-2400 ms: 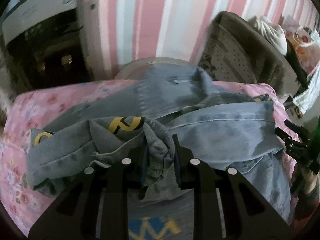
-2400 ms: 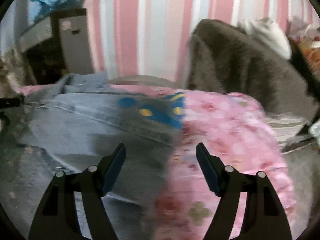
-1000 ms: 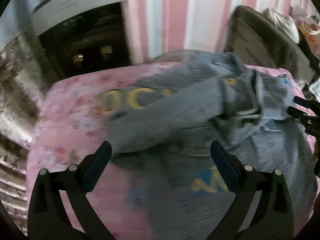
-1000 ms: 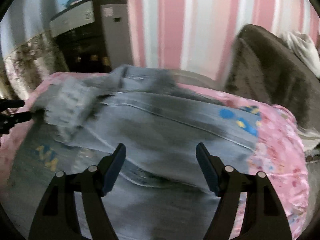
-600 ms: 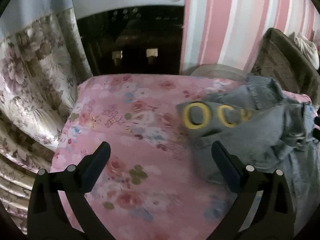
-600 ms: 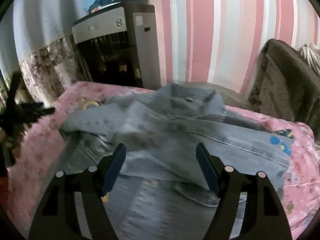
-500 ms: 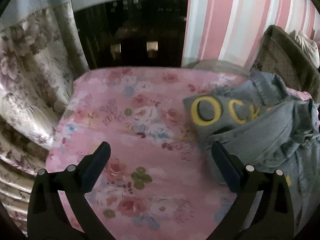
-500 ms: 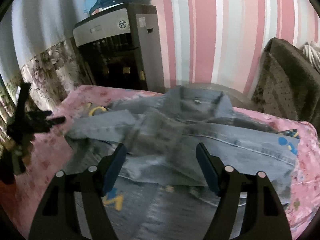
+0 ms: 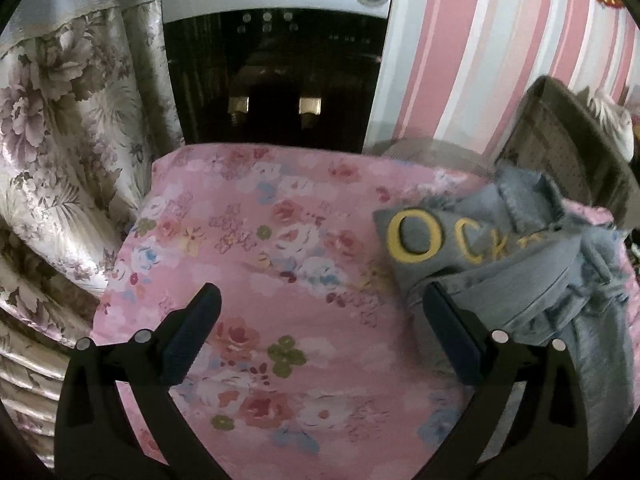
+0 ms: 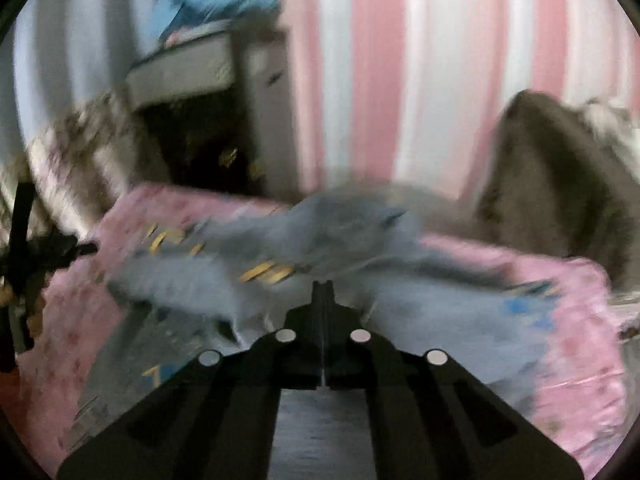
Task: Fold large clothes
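The left hand-held gripper (image 9: 320, 330) is seen with its jaws wide apart and nothing between them, above a pink flowered cover (image 9: 248, 248). A denim jacket (image 9: 532, 280) with yellow letters is laid crumpled at the right, beside the right finger (image 9: 452, 336).

The jacket (image 9: 520, 280) is lying on the table (image 9: 260, 260), filling the right side of the left wrist frame. Behind the table, a dispenser (image 9: 276, 52) is standing at upper centre, a curtain (image 9: 68, 140) hanging at its left. A chair (image 9: 568, 152) is sitting at upper right, behind the jacket.
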Motion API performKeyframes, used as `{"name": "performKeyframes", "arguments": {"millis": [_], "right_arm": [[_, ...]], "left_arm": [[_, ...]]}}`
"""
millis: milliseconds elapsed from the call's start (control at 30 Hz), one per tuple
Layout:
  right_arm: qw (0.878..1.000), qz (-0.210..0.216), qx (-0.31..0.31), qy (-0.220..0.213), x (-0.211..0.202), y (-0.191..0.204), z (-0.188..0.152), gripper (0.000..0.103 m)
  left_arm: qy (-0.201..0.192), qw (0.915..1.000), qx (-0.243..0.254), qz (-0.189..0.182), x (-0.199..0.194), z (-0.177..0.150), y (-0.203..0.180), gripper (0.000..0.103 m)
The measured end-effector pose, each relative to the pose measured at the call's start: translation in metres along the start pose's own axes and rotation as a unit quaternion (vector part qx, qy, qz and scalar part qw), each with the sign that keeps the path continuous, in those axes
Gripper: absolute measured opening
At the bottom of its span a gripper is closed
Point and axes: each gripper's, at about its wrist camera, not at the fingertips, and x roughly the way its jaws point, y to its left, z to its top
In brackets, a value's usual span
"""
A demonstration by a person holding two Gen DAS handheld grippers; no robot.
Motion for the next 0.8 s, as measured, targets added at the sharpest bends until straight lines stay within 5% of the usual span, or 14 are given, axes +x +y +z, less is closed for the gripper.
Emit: {"name": "performKeyframes", "arguments": {"millis": [100,333,367,400,433,567,600,633,800], "right_arm": [[0.999,0.003,0.034,0.014,-0.01,-0.04,0.005,0.0],[0.978,0.146,0.12,0.093,0.036,-0.051,-0.035,0.006],[0.972,0.159,0.138,0.104,0.045,-0.05,-0.041,0.018],[0.967,0.169,0.153,0.117,0.055,-0.048,-0.046,0.04],[0.96,0.177,0.173,0.131,0.067,-0.046,-0.052,0.044],[0.935,0.223,0.229,0.154,0.094,-0.04,-0.065,0.04],[0.932,0.229,0.231,0.162,0.099,-0.036,-0.067,0.016],[0.935,0.228,0.218,0.162,0.102,-0.029,-0.067,0.001],[0.981,0.174,0.075,0.046,0.046,0.003,-0.029,0.002]], "left_arm": [[-0.003,0.9999,-0.011,-0.01,-0.001,0.007,-0.008,0.1],[0.017,0.9998,0.006,-0.001,0.024,0.013,-0.043,0.1],[0.024,0.9996,0.013,0.005,0.029,0.012,-0.048,0.1],[0.028,0.9994,0.019,0.011,0.033,0.011,-0.052,0.1],[0.033,0.999,0.026,0.015,0.037,0.01,-0.055,0.1],[0.037,0.9986,0.032,0.023,0.038,0.005,-0.059,0.1],[0.037,0.9987,0.03,0.02,0.037,0.005,-0.058,0.1],[0.037,0.9987,0.029,0.019,0.036,0.005,-0.056,0.1],[0.022,0.9994,0.021,0.016,0.023,0.007,-0.049,0.1]]}}
